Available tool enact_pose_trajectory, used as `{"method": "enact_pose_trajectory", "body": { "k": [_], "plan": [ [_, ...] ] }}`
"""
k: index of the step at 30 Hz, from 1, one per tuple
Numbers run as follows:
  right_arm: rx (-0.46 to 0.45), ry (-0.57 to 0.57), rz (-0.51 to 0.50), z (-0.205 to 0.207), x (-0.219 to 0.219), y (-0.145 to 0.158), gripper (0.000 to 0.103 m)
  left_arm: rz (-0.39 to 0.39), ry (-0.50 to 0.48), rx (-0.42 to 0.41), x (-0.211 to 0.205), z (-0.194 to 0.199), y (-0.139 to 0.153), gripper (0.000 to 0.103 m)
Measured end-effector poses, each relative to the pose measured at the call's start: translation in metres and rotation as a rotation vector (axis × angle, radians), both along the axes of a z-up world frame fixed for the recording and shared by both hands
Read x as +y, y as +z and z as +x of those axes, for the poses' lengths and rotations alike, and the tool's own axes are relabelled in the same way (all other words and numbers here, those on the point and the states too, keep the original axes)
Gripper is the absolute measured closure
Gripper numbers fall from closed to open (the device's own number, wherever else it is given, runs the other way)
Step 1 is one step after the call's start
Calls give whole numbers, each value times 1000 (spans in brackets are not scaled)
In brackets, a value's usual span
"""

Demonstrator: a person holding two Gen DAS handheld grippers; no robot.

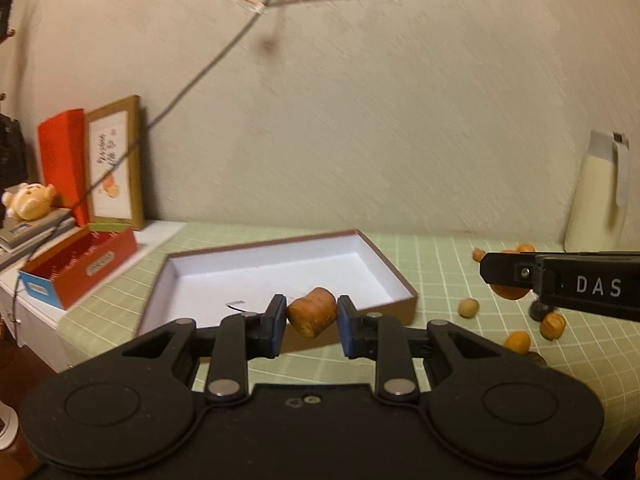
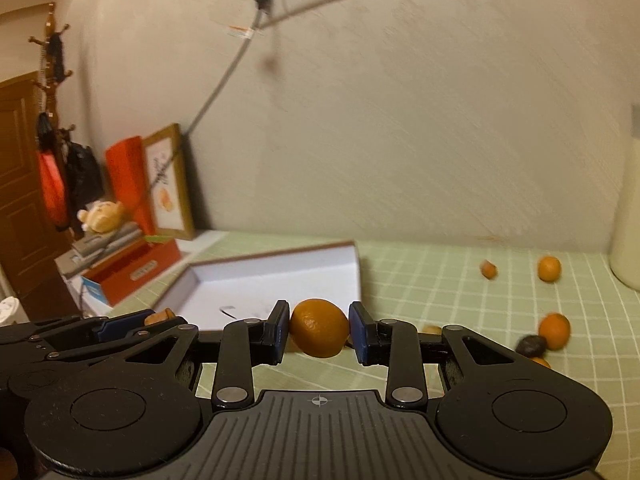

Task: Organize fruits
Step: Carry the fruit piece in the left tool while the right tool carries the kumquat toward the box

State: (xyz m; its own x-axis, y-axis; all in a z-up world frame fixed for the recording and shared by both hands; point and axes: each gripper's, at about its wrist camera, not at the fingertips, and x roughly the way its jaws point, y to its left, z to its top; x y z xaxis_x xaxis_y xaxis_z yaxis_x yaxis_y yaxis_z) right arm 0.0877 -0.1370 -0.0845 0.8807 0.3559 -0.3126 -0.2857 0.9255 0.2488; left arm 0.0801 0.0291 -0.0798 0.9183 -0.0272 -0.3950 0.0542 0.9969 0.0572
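A: Which step was in hand?

B: The carry, by my reading. The left hand-held gripper (image 1: 311, 320) was closed on a lumpy orange-brown fruit (image 1: 312, 317), pinched between its blue pads and held above the near wall of the shallow brown cardboard box with a white lining (image 1: 404, 280). The right hand-held gripper (image 2: 319, 330) was clamped on a round orange tangerine (image 2: 319, 327), held above the green gridded counter (image 2: 440, 292) just right of that box.

A: And the next move?

B: Probably bringing each fruit over the white floor of the box, lowering it, then parting the pads. The tangerine looked likely to roll, so it would want setting down low.

A: What did one view give that the other didn't?

B: The left wrist view showed the whole box interior, with no fruit in it apart from a small mark, and a pale round nut-like fruit (image 1: 468, 307) on the counter. The right wrist view showed the loose pile more openly: a small orange fruit near the wall (image 2: 549, 268), another nearer (image 2: 554, 331), and a dark one (image 2: 530, 346) touching it. It also caught the left hand-held gripper from the side.
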Motion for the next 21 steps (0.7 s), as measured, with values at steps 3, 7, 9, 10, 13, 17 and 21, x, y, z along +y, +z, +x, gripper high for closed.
{"method": "enact_pose_trajectory", "body": {
  "k": [3,7,9,10,13,17,21],
  "plan": [
    [-27,28,-3,-3,12,11,70,-6,27,-21,11,-4,9,86],
    [-60,73,-13,-1,32,24,70,-7,64,-46,27,-5,19,86],
    [-76,95,-16,0,41,29,70,-4,85,-54,36,-3,22,86],
    [-83,109,-18,3,47,31,70,-5,98,-55,40,-1,23,86],
    [-98,143,-20,12,61,35,70,-3,138,-61,54,6,26,86],
    [-111,172,-9,28,71,39,70,-9,184,-73,68,15,30,86],
    [-118,186,-8,44,78,38,70,-10,207,-76,79,29,32,86]
  ]
}}
